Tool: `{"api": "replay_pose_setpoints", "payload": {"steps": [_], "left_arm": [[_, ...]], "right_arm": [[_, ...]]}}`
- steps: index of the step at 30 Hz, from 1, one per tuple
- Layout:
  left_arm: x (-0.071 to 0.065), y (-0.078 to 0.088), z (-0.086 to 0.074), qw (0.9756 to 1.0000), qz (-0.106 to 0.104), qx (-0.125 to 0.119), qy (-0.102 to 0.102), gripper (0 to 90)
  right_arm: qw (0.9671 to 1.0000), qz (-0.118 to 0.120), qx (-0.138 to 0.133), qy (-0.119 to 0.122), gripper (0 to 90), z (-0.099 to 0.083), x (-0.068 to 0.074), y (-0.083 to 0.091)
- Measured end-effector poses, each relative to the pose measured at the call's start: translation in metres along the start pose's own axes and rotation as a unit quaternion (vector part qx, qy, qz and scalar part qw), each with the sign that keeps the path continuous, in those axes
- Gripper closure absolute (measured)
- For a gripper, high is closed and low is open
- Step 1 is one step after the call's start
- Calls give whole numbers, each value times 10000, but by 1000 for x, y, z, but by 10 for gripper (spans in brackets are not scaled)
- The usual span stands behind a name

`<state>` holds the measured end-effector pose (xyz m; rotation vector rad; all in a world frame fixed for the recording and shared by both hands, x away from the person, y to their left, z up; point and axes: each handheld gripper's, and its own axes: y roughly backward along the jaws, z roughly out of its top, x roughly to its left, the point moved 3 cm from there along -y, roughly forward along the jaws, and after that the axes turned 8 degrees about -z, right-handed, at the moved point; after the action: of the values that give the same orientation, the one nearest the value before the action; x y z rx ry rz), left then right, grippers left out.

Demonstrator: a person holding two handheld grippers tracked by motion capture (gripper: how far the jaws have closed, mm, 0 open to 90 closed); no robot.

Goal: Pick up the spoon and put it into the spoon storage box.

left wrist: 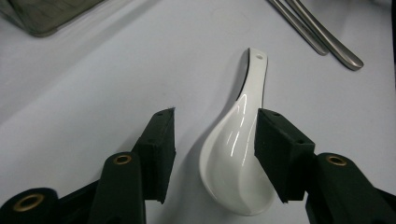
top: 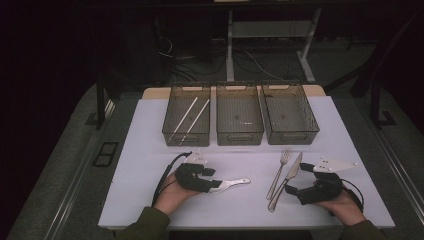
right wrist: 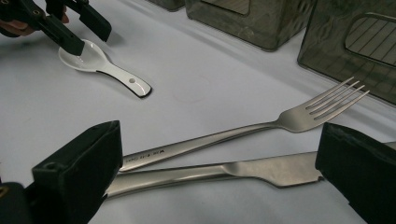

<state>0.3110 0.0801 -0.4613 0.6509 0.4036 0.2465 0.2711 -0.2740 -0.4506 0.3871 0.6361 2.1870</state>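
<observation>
Left gripper (left wrist: 212,140) jaws apart around white spoon (left wrist: 236,154) bowl, right pad at its rim, handle toward 12 o'clock, right gripper (right wrist: 219,179) wide, straddling knife (right wrist: 261,172) and fork (right wrist: 299,116), three bins (top: 240,114) at table's (top: 150,165) 12 o'clock.

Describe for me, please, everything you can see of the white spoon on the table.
The white spoon looks like glossy ceramic: a deep oval bowl, a short flat handle with a small hole near its end. It lies bowl-up on the white table. The left gripper straddles the bowl, jaws apart, one pad at its edge.
</observation>
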Motion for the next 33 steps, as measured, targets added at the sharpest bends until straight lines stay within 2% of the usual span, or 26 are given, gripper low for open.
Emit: {"api": "replay_pose_setpoints", "payload": {"steps": [2,7,8,9,10,12,13,16,18,24,28,33], "left_arm": [[-1,0,-1,10000,4,16,7,463],[-2,-2,-2,9998,55,141,-128,457],[-4,-3,-2,9998,63,152,-99,457],[-3,-3,-2,9996,75,208,-187,456],[-5,-4,-3,9996,97,225,-139,456],[-5,-5,-3,9992,106,292,-251,456],[-7,-6,-3,9993,119,294,-179,457],[-6,-6,-3,9988,125,347,-314,458],[-8,-7,-4,9989,146,354,-259,459],[-11,-9,-4,9977,215,487,-414,468],[-14,-9,-4,9970,217,543,-508,505],[-18,-9,-4,9964,123,589,-589,571]], "right_arm": [[10000,-1,-2,0,8,0,0,0],[10000,-2,0,1,8,0,0,0],[10000,-1,-3,8,8,0,0,0],[10000,1,-3,8,8,0,0,0],[10000,1,-7,13,8,0,0,0],[10000,-3,-7,13,8,0,0,0],[10000,-3,-6,13,8,0,0,0],[10000,-6,-5,18,8,0,0,0],[10000,-8,-4,17,8,0,0,0],[10000,-9,-7,22,8,0,0,0],[10000,-9,-6,22,8,0,0,0],[10000,-11,-4,25,8,0,0,0]]}}
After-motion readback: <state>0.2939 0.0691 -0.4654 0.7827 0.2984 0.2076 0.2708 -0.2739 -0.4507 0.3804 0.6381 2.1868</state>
